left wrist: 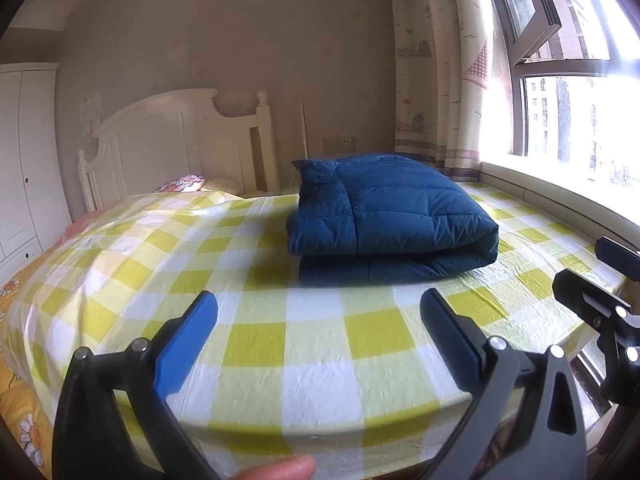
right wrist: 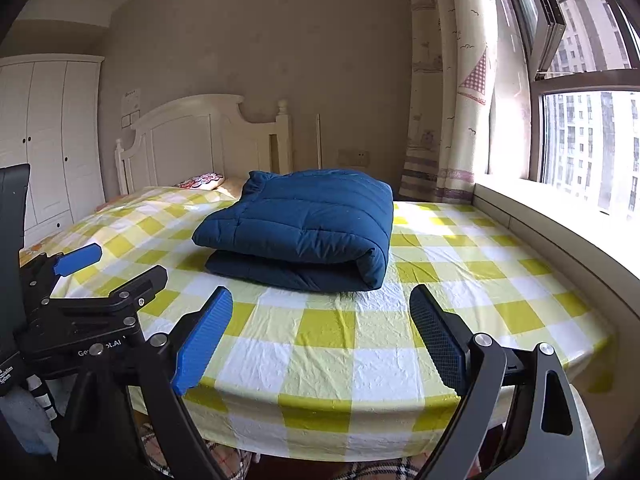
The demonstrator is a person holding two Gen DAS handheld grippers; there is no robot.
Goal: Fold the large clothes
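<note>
A dark blue quilted down garment (left wrist: 384, 216) lies folded into a thick bundle on the bed's yellow-and-white checked sheet (left wrist: 304, 344). It also shows in the right wrist view (right wrist: 304, 228), folded double. My left gripper (left wrist: 320, 320) is open and empty, held near the foot of the bed, short of the bundle. My right gripper (right wrist: 322, 316) is open and empty too, also short of the bundle. The left gripper's body (right wrist: 80, 308) shows at the left of the right wrist view. Part of the right gripper (left wrist: 604, 308) shows at the right edge of the left wrist view.
A white headboard (left wrist: 172, 140) and a patterned pillow (left wrist: 182, 184) are at the far end. A white wardrobe (right wrist: 48, 136) stands at left. A curtain (right wrist: 452, 100) and a window ledge (right wrist: 560, 224) run along the right side. A thumb (left wrist: 280, 468) shows at the bottom.
</note>
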